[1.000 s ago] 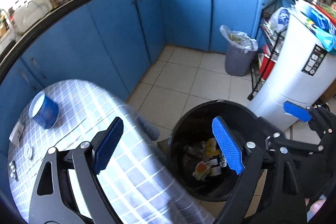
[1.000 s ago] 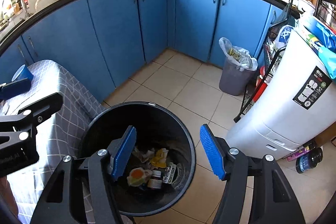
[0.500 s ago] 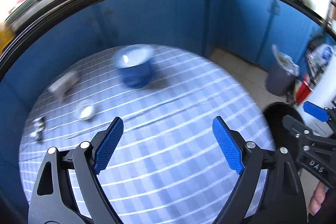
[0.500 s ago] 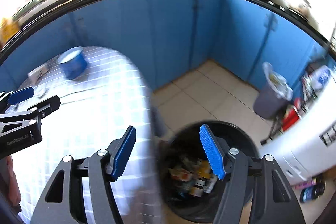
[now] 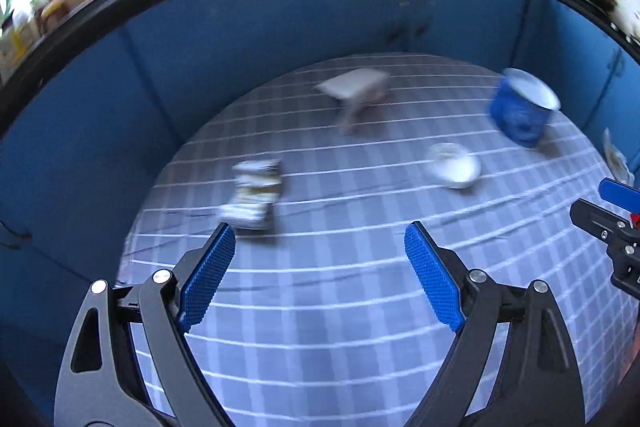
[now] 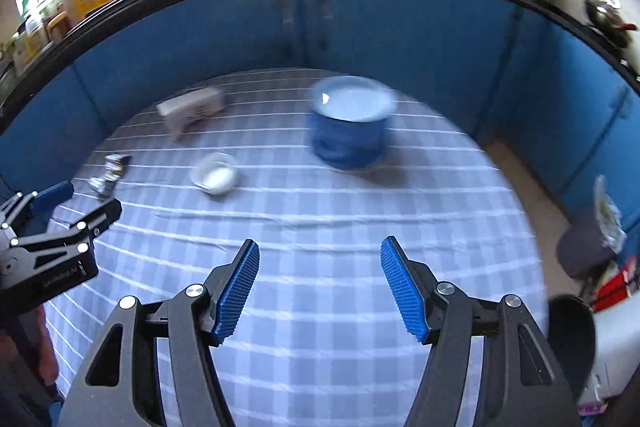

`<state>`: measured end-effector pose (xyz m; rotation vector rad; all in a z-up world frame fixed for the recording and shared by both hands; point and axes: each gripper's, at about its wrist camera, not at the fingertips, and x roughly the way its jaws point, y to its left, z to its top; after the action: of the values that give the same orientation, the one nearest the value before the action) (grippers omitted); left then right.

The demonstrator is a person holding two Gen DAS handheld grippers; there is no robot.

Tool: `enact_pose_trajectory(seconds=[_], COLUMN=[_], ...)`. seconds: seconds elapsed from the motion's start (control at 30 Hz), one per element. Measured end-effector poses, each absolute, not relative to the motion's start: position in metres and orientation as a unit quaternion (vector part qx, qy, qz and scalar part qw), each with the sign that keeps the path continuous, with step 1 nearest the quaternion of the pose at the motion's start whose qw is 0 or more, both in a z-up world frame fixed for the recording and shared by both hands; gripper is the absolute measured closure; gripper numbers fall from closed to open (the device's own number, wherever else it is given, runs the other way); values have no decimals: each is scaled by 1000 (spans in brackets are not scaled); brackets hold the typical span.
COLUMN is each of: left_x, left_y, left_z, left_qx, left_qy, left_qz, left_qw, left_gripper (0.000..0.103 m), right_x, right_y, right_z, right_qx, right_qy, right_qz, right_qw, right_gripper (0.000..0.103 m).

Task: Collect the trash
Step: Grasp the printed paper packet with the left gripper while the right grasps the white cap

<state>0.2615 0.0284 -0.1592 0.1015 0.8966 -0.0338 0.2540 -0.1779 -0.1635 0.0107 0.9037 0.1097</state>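
Fingers spread, both pairs empty over the checked surface [image 5: 320,327].
I hover above the scattered trash: crumpled wrapper [image 5: 254,201], blue tub [image 6: 350,125].

— Was there room over the grey checked tablecloth [image 6: 320,307]?

— The near half lay bare under both grippers. Farther off, the blue round tub with a white top [image 6: 349,123] stood at the right in the right wrist view, and a small white shallow cup [image 6: 215,174] lay to its left.

— And the left side?

— A blurred crumpled printed wrapper [image 5: 254,199] lay just beyond the left gripper [image 5: 316,267], with a white box [image 5: 357,91] far behind. Blue cabinet fronts [image 5: 240,47] walled the far edge.
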Motion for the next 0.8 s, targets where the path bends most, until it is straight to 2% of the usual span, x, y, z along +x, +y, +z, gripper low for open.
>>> enact_pose_trajectory(seconds=[0.23, 0.63, 0.67, 0.77, 0.8], left_x=[288, 313, 312, 315, 314], left_y=[68, 85, 86, 89, 91], left_z=[-177, -196, -195, -195, -193], left_qx=[34, 11, 9, 1, -3], left_qy=[452, 458, 455, 452, 451], left_qz=[-20, -32, -30, -26, -27], left_qw=[891, 888, 890, 892, 892], left_gripper=[17, 20, 24, 36, 51], right_x=[300, 334, 334, 331, 328], right_y=[-118, -94, -93, -90, -90], right_z=[-180, -201, -201, -200, -199], right_qx=[-14, -30, -33, -36, -37], right_qy=[453, 470, 469, 465, 465], right_qz=[65, 59, 60, 65, 67], right_qw=[889, 880, 881, 882, 882], right_gripper=[41, 41, 42, 57, 64])
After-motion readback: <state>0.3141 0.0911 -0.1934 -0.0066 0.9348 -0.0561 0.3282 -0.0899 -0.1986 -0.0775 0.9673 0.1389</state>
